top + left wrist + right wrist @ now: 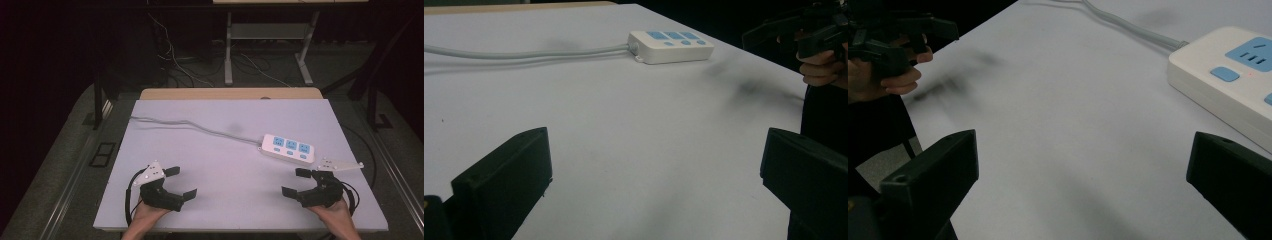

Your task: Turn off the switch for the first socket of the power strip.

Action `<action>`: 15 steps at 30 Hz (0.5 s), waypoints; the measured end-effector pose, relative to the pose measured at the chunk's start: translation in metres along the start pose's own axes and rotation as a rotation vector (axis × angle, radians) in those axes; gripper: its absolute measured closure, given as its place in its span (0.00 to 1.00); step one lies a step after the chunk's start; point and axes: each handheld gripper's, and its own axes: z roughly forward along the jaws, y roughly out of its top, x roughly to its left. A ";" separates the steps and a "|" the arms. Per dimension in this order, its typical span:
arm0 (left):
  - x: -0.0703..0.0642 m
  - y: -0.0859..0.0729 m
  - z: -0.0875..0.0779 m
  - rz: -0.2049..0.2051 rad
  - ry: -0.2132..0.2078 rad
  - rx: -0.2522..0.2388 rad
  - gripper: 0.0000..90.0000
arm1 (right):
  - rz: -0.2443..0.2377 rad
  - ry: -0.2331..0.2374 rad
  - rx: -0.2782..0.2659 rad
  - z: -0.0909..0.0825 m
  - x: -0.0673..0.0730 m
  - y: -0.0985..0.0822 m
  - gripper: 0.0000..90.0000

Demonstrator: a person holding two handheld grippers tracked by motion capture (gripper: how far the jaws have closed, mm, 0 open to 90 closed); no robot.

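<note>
Hovering wide-jawed and empty just short of the white plastic power strip with three blue sockets [288, 148], right gripper [300, 183]; nothing touching. Sitting well apart from that strip, toward the near left, left gripper [180, 182], jaws likewise spread on nothing. Lying on the white table top [220, 165], the strip, grey cable [195, 127] trailing away leftward from its end.
</note>
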 end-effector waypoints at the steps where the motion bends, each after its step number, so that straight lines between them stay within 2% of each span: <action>1: 0.000 0.000 0.000 0.000 0.000 0.001 0.00 | 0.000 -0.001 0.003 0.000 0.000 0.000 0.00; 15: 0.001 -0.002 -0.001 0.005 0.001 0.015 0.00 | -0.010 0.005 0.026 0.003 0.000 0.000 0.00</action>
